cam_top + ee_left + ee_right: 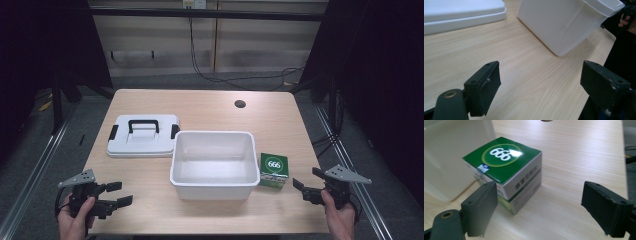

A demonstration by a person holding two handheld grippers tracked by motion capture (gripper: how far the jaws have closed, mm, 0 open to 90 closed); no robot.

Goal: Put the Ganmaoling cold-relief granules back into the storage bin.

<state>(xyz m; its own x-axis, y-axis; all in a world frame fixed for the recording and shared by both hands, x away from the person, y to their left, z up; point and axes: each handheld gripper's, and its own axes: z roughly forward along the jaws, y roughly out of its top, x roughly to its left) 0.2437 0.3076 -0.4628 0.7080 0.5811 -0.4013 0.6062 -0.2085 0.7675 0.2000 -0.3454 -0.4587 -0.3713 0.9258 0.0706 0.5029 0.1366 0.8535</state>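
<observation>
Spread wide, our right gripper (pixel 540 213) is facing the green 666 box (pixel 506 170) just ahead of its left jaw, so we are risking shoving it against the white bin (pixel 454 157).

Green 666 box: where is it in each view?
High view: green 666 box on the table, right of the white bin, ahead of the right hand-held gripper.
Left gripper view: not in it.
Right gripper view: upper left of centre, beyond the open jaws.
Shared landmark: the white bin.
</observation>
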